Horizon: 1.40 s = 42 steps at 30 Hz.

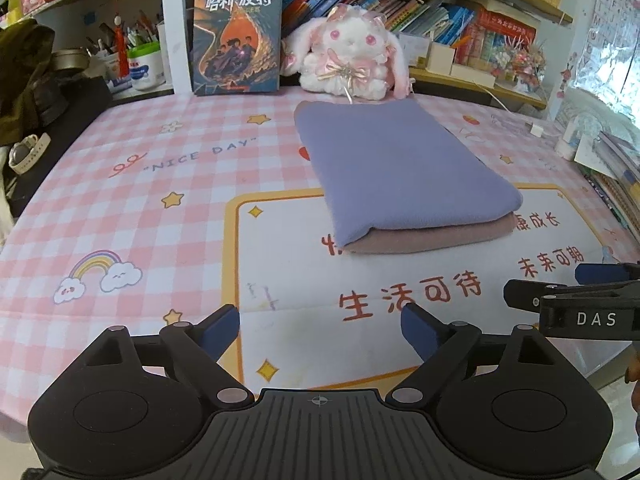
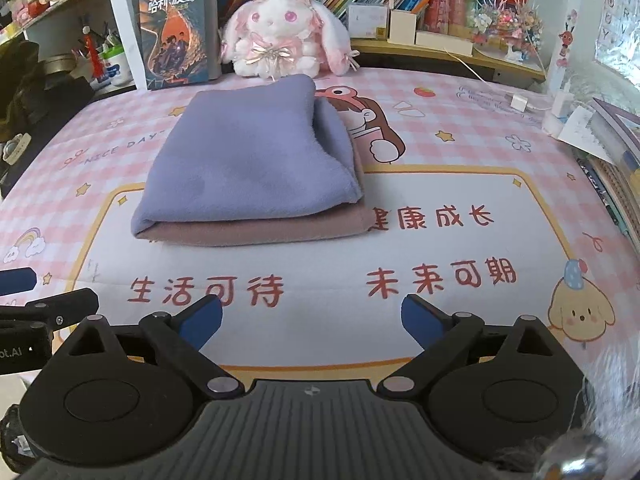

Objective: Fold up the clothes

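Your left gripper (image 1: 320, 330) and right gripper (image 2: 312, 322) both stand released, nothing between the jaws. The folded cloth (image 1: 400, 176) lies at twelve o'clock, well apart. It looks finished; draw away level, so no fingertip snags its near edge.

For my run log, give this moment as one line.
stage: fold done | folded cloth: flat on table | left gripper: open, empty | right gripper: open, empty
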### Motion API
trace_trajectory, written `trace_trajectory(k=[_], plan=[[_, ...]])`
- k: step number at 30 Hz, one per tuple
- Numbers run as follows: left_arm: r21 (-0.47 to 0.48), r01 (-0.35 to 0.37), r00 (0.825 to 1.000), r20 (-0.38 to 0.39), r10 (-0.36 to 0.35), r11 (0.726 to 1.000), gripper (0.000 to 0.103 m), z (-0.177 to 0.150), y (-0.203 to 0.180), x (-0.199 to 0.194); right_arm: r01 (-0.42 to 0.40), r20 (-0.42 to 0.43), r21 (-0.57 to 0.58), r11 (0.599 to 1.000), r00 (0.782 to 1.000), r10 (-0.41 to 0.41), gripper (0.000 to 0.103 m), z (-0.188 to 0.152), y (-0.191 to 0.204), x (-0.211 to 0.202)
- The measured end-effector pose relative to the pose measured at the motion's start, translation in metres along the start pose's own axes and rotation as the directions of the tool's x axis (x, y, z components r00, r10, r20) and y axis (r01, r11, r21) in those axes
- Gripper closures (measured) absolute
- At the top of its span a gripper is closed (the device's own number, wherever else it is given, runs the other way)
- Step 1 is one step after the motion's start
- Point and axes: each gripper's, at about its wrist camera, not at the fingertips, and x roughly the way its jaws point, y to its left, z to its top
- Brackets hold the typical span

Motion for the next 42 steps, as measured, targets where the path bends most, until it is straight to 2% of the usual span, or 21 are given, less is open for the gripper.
trace_trajectory(k=[17,28,30,35,38,42], plan=[[-0.037,0.035,0.999,-0.011,-0.035,0.999,0.012,-0.003,0.015,0.004,0.034,-0.012,-0.029,0.999,0.999,-0.034,0.006,-0.003,0.017,-0.006],[-0.067,0.057,0.998,-0.026,-0.059,0.996,0.012,0.01,0.005,0.024,0.035,-0.034,-0.041,0.999,0.999,-0.037,0.006,0.011,0.004,0.01],[-0.084,0.057,0.998,-0.017,-0.058,0.995,0.012,0.016,0.004,0.029,0.004,-0.017,-0.02,1.0,1.0,-0.004,0.006,0.019,-0.004,0.016],[-0.233,0.104,0.995,0.03,-0.1,0.967,0.012,0.039,0.019,0.04,-0.111,0.022,0.097,0.989,0.994,0.11,0.006,0.046,-0.034,0.033],[-0.339,0.129,0.992,0.029,-0.126,0.932,0.013,0.051,0.03,0.054,-0.197,0.016,0.218,0.956,0.98,0.198,0.006,0.062,-0.059,0.051],[-0.449,0.161,0.985,0.013,-0.174,0.879,0.014,0.065,0.041,0.079,-0.294,0.002,0.341,0.893,0.95,0.313,0.011,0.081,-0.084,0.078]])
